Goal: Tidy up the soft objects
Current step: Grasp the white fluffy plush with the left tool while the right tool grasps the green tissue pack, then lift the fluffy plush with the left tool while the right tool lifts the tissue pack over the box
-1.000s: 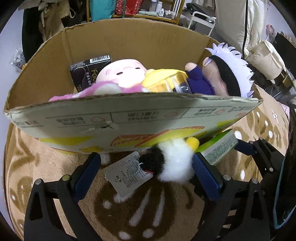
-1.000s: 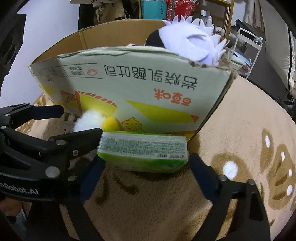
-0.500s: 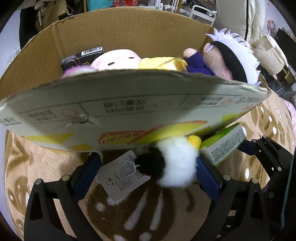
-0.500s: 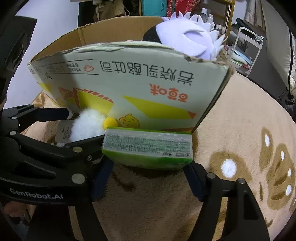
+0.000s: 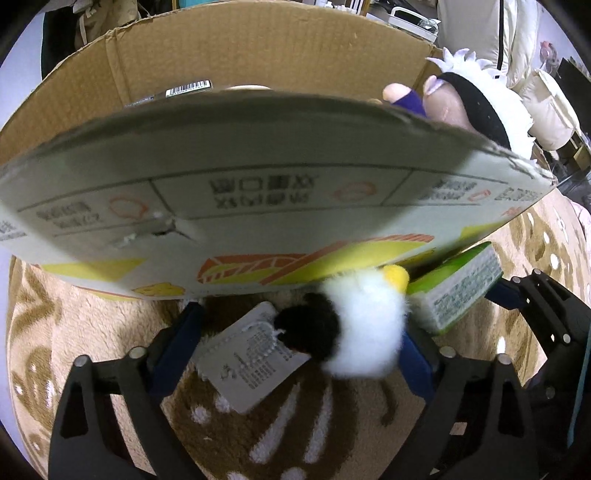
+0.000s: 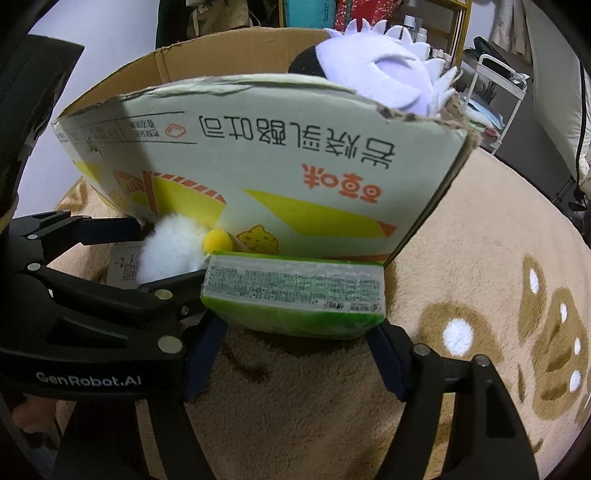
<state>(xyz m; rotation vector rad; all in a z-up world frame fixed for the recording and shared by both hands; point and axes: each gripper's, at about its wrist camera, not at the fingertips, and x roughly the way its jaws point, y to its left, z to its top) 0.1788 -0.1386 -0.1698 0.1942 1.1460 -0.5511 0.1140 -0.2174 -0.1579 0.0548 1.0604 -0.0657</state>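
Observation:
A cardboard box (image 5: 258, 192) (image 6: 258, 158) stands on the rug with plush dolls inside; a white-haired doll (image 5: 476, 99) (image 6: 388, 77) sticks out at its right end. My left gripper (image 5: 299, 343) is open around a small white, black and yellow plush (image 5: 354, 328) with a paper tag (image 5: 251, 362), low against the box's near wall. My right gripper (image 6: 295, 332) has its fingers at both ends of a green tissue pack (image 6: 295, 295) (image 5: 458, 288) at the box's foot. The plush also shows in the right wrist view (image 6: 173, 251).
A beige rug with brown and white pattern (image 6: 480, 295) (image 5: 92, 332) covers the floor. Shelves with bottles (image 6: 417, 22), a white trolley (image 6: 495, 96) and pillows (image 5: 546, 107) stand behind the box. The left gripper's frame (image 6: 92, 314) sits just left of the pack.
Both grippers have moved lower and closer to the box's near wall, so less of the box's inside shows. The plush and the pack keep their places between the fingers.

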